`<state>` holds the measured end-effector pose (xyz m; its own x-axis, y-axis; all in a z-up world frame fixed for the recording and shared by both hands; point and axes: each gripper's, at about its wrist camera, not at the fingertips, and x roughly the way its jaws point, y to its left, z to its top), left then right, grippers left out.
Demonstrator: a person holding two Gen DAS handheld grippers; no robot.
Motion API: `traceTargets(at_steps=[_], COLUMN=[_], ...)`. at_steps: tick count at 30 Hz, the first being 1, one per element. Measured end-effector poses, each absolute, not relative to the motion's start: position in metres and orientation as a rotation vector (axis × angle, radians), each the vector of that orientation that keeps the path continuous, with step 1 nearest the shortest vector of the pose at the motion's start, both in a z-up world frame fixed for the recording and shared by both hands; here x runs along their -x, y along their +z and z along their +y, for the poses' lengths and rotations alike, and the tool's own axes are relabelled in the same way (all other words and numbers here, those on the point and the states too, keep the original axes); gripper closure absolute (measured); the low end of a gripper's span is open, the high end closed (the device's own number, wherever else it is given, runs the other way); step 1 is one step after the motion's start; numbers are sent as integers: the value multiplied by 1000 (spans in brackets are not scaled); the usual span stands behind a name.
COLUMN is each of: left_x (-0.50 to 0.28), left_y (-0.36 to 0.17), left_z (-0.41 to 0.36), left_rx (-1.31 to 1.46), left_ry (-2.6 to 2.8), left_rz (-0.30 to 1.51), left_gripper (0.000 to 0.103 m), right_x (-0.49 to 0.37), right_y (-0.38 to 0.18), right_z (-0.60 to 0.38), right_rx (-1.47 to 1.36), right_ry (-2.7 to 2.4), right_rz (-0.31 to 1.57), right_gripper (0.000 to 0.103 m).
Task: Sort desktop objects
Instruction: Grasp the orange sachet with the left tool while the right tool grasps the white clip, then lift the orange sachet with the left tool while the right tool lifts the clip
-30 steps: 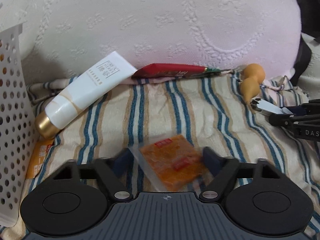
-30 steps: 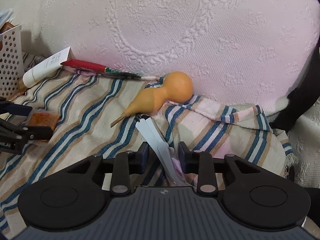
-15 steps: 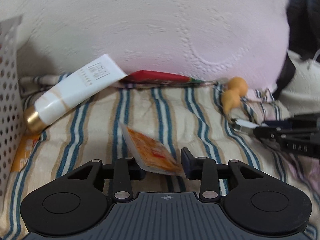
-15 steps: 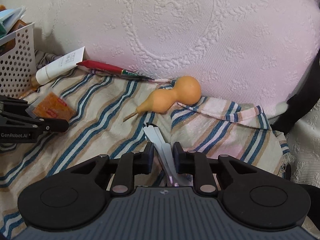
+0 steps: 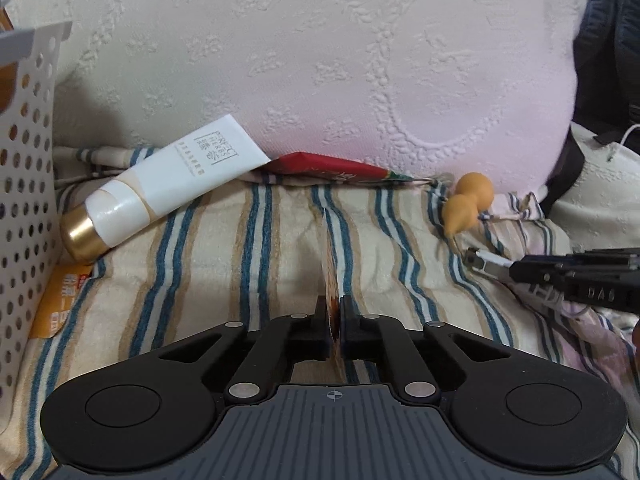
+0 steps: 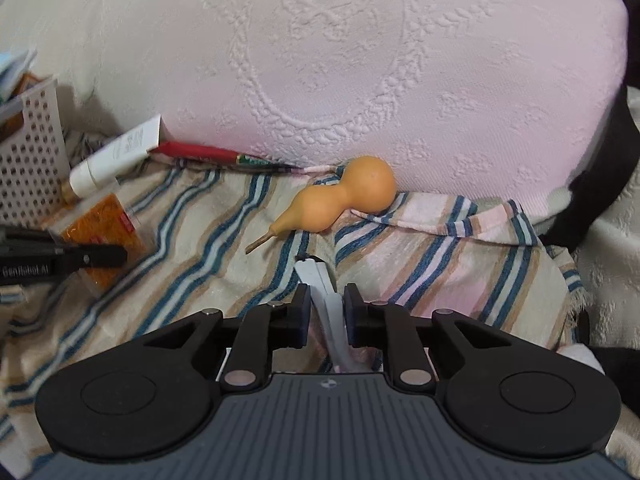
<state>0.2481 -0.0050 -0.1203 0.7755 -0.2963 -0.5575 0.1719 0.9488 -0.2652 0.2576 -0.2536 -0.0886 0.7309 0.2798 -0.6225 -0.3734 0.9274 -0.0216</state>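
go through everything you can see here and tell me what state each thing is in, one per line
Left gripper: shut on the orange packet.
Orange packet: held on edge, lifted off the cloth.
Right gripper: shut on the white clip.
White clip: held, tip pointing toward the gourd.
Gourd: lying on its side against the pillow.
Tube: lying down, capped.
Red pouch: flat, tucked under the pillow edge.
Basket: upright.
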Motion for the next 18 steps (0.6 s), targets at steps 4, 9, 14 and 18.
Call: traceTargets(at_steps=[4,9,14,18], left_x=[-232,-206,-180,-172], left_y=[-112,-97,-89,-93], left_z=[-1,1,6,4], left_rx=[217,205,189,159], left_ry=[-267,-286,-318,-325], left_rz=[628,615,618,631], left_gripper=[103,103,103,103], right_x=[-245,-220,-199,-199], right_y=[-78,-65,-80,-96], right_z=[-257,-251,-241,-231], right_rx=[100,116,180,220], right_ry=[384,405,410,390], right_rz=[670,692,774,819], right_gripper=[87,87,87,84])
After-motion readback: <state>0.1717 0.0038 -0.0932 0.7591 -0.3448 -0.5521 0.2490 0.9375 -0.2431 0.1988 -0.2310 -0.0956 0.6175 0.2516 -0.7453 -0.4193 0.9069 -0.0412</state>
